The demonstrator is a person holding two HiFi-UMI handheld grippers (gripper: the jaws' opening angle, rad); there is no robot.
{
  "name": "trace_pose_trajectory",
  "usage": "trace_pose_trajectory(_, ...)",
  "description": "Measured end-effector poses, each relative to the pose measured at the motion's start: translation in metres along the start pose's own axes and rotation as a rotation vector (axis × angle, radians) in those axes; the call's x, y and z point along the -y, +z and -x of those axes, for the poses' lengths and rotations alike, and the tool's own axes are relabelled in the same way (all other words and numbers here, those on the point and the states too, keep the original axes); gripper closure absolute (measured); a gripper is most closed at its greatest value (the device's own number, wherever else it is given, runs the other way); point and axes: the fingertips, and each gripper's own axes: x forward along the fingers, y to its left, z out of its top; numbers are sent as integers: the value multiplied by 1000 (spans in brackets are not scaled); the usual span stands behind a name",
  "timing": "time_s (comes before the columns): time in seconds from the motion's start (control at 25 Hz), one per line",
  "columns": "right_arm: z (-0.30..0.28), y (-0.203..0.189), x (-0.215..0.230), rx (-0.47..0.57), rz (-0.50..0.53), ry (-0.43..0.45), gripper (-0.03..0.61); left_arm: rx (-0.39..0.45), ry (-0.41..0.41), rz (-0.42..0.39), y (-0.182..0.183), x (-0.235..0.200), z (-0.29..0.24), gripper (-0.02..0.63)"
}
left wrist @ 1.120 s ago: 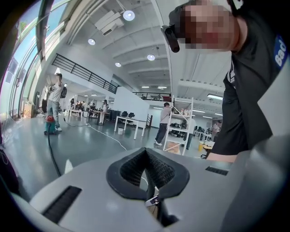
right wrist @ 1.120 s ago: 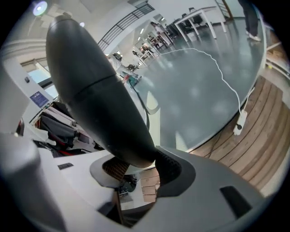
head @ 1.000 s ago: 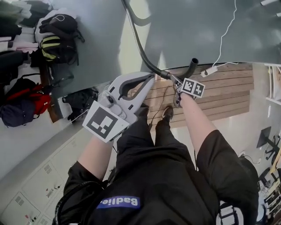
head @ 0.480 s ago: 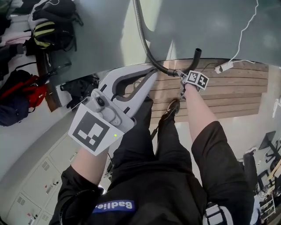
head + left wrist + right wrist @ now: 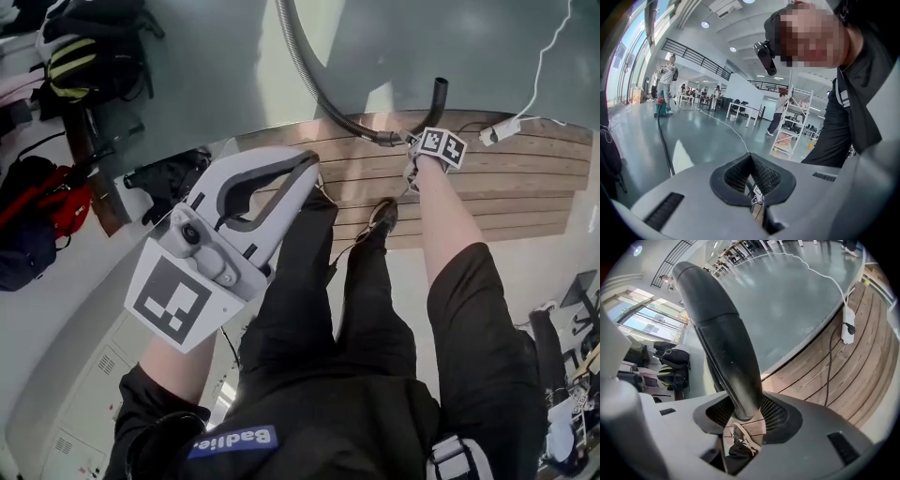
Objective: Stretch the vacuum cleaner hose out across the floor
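Here the right gripper point(image 5: 745, 414) pinches the vacuum hose's black end tube point(image 5: 717, 333) above the wooden floor point(image 5: 862, 357); the left gripper point(image 5: 751, 164) hangs empty, jaws pressed together.

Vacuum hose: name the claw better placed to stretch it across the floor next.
Right. The right claw grips the hose at its black end tube; the left claw is shut, empty and apart from the hose.

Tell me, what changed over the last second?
The right gripper sank toward the wooden floor, taking the hose end down with it. The left gripper drifted lower-left in the head view. Nothing was grabbed or released: the right stays clamped on the hose, the left stays shut and empty.
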Motion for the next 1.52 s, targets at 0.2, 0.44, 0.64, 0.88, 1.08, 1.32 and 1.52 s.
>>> trace_pose_trajectory(0.2, -35, 25, 20, 1, 25, -21, 403, -23, -47, -9, -17, 0, -12, 618)
trace_pose_trajectory(0.44, -63, 35, 32, 81, -55, -6, 402, -28, -97, -13, -49, 0, -32, 618)
trace_pose_trajectory(0.64, -63, 47, 28, 124, -30, -39, 378, -33, -119, -16, -56, 0, -40, 618)
trace_pose_trajectory(0.88, -34, 46, 20, 126, -24, -28, 307, -25, -111, -24, -33, 12, -27, 618)
trace_pose_trajectory(1.08, 22, 22, -7, 137, 31, 24, 307, 36, -86, -37, -2, 39, 2, 618)
trace_pose_trajectory(1.32, 144, -86, -52, 129, 32, 175, 307, 88, -48, -37, 41, 94, 42, 618)
trace_pose_trajectory(1.52, 248, -128, -84, 108, 44, 226, 307, 156, 17, -60, 81, 133, 74, 618)
